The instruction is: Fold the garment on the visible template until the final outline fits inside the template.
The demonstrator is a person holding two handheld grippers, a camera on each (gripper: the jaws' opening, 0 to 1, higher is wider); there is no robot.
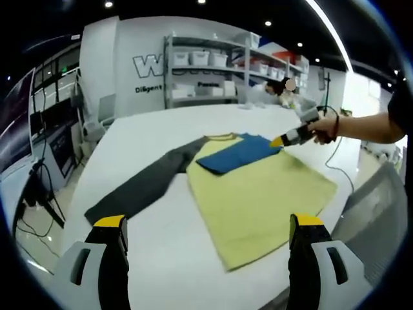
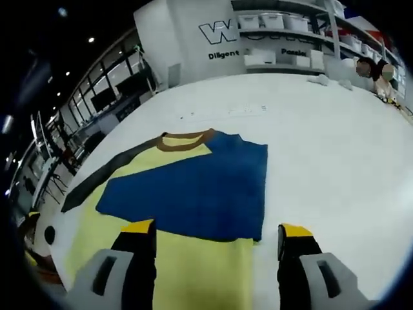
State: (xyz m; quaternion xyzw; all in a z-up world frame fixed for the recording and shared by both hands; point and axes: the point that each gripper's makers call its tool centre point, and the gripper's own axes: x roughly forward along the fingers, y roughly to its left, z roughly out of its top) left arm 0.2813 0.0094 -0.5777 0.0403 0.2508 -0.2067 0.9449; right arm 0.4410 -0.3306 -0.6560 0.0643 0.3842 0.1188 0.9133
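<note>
Left gripper view: grey sleeve [image 1: 139, 184] runs out flat to the left across the white table [image 1: 161, 258], unfolded. Just right of it the yellow body [image 1: 258, 200] of the garment [image 1: 245, 194] lies flat near mid-table, brown collar [image 1: 221, 137] at the far end. Blue sleeve [image 1: 235, 154] is folded over onto the upper chest. Left gripper [image 1: 210, 229] hovers at the near edge, jaws wide apart, nothing between them, not touching the cloth. Further right, the right gripper [image 1: 284, 139] comes in held by a hand [image 1: 326, 126], its tip at the blue sleeve's far corner; cannot tell from here if it pinches cloth. Shelves [image 1: 206, 71] with white bins stand against the back wall.

Right gripper view: grey sleeve [image 2: 110, 171] at left, angling away. Yellow body [image 2: 193, 271] below, blue sleeve [image 2: 193, 187] lying across it, collar [image 2: 186, 139] at top. Right gripper [image 2: 216, 232] has jaws apart, yellow tips at the sleeve's near edge, empty gap between them. Bare table [image 2: 322, 142] to the right. No template outline can be made out on the table.
</note>
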